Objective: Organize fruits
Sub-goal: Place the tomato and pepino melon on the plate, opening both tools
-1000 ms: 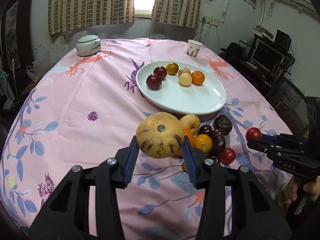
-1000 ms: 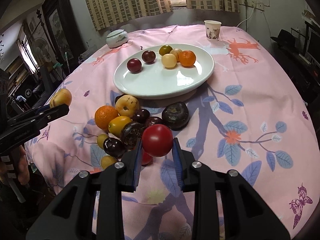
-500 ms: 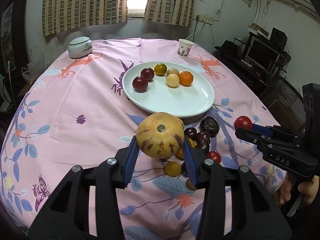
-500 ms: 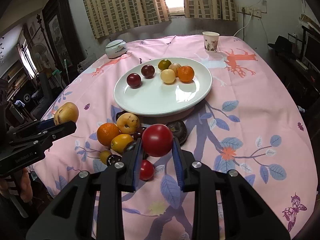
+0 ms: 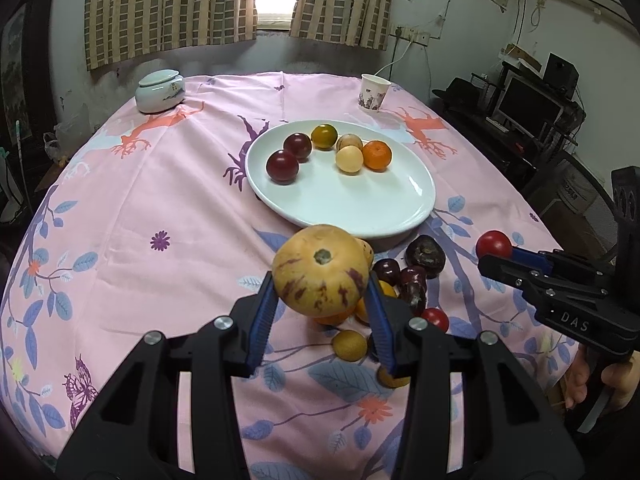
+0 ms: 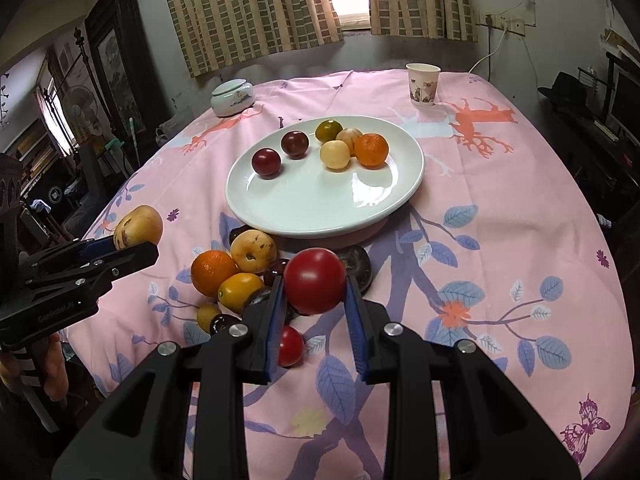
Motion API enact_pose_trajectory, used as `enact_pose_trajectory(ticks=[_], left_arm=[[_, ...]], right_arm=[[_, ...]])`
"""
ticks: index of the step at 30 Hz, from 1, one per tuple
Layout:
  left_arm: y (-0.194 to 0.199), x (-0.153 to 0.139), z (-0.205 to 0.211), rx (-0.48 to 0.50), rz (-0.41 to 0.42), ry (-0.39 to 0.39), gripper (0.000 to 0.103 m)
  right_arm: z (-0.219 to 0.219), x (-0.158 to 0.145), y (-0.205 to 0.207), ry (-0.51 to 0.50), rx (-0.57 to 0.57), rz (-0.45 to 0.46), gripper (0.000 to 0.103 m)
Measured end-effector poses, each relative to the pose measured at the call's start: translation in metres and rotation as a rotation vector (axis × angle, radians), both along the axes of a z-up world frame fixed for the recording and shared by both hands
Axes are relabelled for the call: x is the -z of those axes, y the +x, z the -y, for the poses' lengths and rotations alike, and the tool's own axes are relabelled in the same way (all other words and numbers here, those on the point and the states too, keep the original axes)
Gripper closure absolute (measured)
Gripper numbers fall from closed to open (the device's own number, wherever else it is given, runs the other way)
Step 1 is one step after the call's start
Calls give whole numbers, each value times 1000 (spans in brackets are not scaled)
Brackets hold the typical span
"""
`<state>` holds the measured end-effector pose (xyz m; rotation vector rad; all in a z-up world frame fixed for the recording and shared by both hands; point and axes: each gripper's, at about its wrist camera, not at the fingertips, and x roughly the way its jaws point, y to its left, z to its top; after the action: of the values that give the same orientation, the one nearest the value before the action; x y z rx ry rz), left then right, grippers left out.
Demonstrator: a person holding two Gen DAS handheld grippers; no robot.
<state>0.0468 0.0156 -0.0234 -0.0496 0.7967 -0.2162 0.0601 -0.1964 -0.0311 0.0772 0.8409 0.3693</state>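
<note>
My left gripper [image 5: 322, 276] is shut on a big yellow fruit with purple streaks [image 5: 320, 270], held above the near side of the table. A red tomato [image 6: 315, 286] is clamped in my right gripper [image 6: 315, 286], also raised over the cloth. Each gripper shows in the other's view: the right [image 5: 495, 245] with its tomato, the left [image 6: 138, 227] with its yellow fruit. Beyond them lies a white plate [image 6: 320, 208] carrying several fruits, among them an orange [image 6: 371, 149] and two dark red plums. A pile of loose fruit [image 6: 236, 272] lies on the cloth in front of the plate.
A pink flowered cloth [image 5: 160, 200] covers the round table. At the far left stands a lidded ceramic jar [image 5: 160, 91], at the far right a paper cup [image 5: 375, 93]. Desk and monitor [image 5: 528, 108] lie off to the right.
Both grippers have drawn back and up from the fruit pile, so plate and pile look farther away. Each keeps hold of its fruit.
</note>
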Motion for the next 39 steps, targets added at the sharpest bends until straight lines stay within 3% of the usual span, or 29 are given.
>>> enact_pose_trajectory(ticks=[9, 16, 25, 34, 36, 37, 39], left_arm=[[34, -8, 7, 16, -15, 34, 59], [108, -15, 33, 37, -28, 95, 59], [212, 21, 42, 14, -151, 92, 58], [236, 32, 46, 22, -163, 107, 58], [239, 30, 48, 26, -162, 102, 54], [238, 27, 48, 29, -148, 95, 50], [233, 14, 47, 21, -90, 94, 32]], right_arm=[[-4, 6, 22, -21, -32, -38, 73], [-13, -11, 78, -99, -44, -32, 73], [-17, 18, 181, -190, 11, -123, 74], [-13, 38, 211, -214, 50, -152, 72], [-12, 38, 214, -238, 73, -146, 45], [-12, 36, 213, -250, 88, -128, 44], [-11, 28, 210, -259, 95, -97, 44]])
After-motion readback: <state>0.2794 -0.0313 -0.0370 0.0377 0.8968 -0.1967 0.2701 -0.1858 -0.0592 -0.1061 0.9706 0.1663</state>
